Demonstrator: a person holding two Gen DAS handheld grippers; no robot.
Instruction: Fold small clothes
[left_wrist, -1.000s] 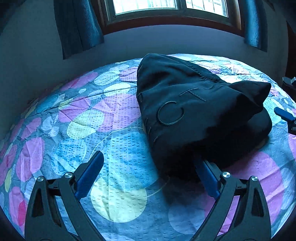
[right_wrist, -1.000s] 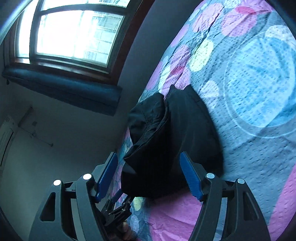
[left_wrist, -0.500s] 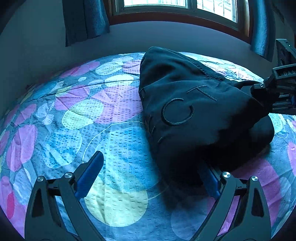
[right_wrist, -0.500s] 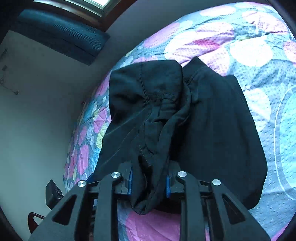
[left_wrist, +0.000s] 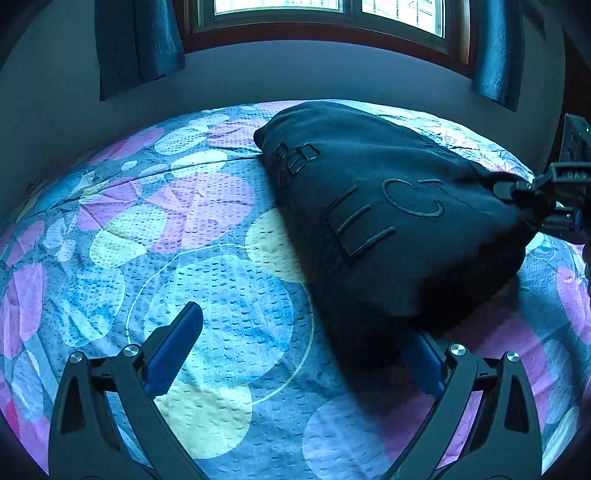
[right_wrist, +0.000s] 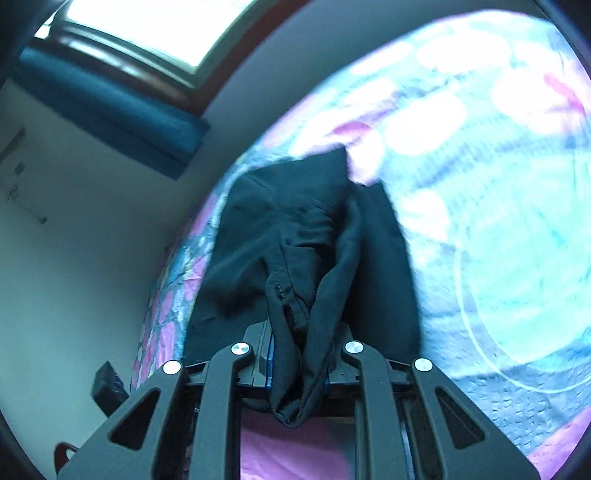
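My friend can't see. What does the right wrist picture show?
The right tool is shut on a bunched fold of black clothing, which hangs between its fingers. The rest of the clothing trails away over a bedspread with pink and blue circles. A bright window and blue curtain are on the upper left.

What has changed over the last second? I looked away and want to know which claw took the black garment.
The right claw closed on a bunched edge of the black garment and is pulling it up and out to the right, so the cloth stretches and more lettering shows. The left claw stayed open, low over the patterned bedspread, with one finger at the garment's near edge.
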